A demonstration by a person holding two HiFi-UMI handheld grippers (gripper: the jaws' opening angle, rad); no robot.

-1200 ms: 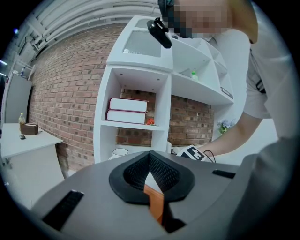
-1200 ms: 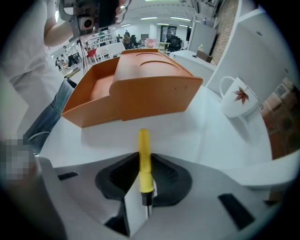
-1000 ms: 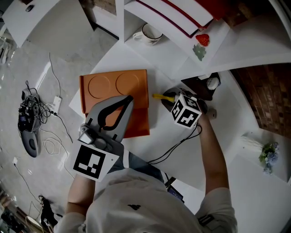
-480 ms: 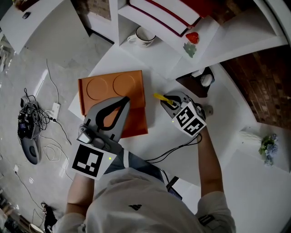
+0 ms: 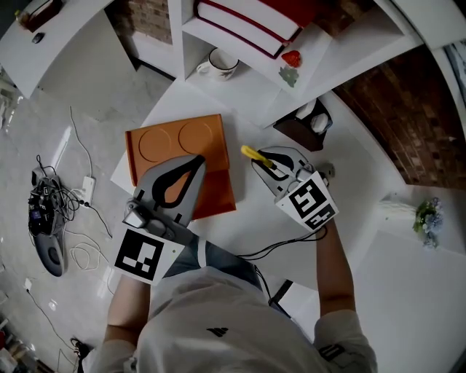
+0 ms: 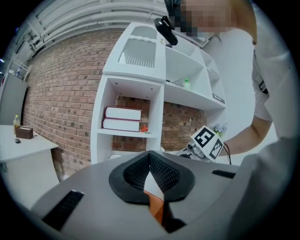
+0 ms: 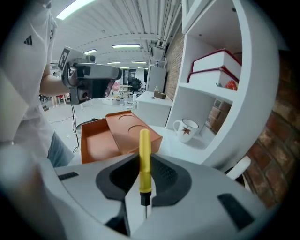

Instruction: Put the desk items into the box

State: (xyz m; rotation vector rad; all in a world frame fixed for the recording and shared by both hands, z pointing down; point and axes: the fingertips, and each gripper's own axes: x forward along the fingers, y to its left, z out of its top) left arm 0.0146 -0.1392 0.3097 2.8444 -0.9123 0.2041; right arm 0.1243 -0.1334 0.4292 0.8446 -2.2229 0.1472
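Observation:
An orange box (image 5: 215, 191) lies open on the white desk (image 5: 247, 218), its lid (image 5: 178, 138) with two round dents at the far side. My left gripper (image 5: 200, 162) reaches over the box, and in the left gripper view (image 6: 151, 161) it is shut on an orange edge of the box (image 6: 157, 206). To the right, my right gripper (image 5: 266, 162) hangs above the desk, shut on a yellow-handled screwdriver (image 5: 256, 155). In the right gripper view the screwdriver (image 7: 144, 159) stands upright between the pads, handle pointing away, with the box (image 7: 96, 140) beyond at left.
A white shelf unit stands behind the desk with a mug (image 5: 215, 64), books (image 5: 244, 18) and a red ornament (image 5: 291, 58). A dark holder (image 5: 306, 124) sits at the desk's right. Flowers (image 5: 426, 218) lie further right. Cables (image 5: 44, 197) trail on the floor at left.
My right gripper has lifted off the desk with the screwdriver and turned, so its marker cube now sits lower right in the head view. The left gripper has stayed on the box.

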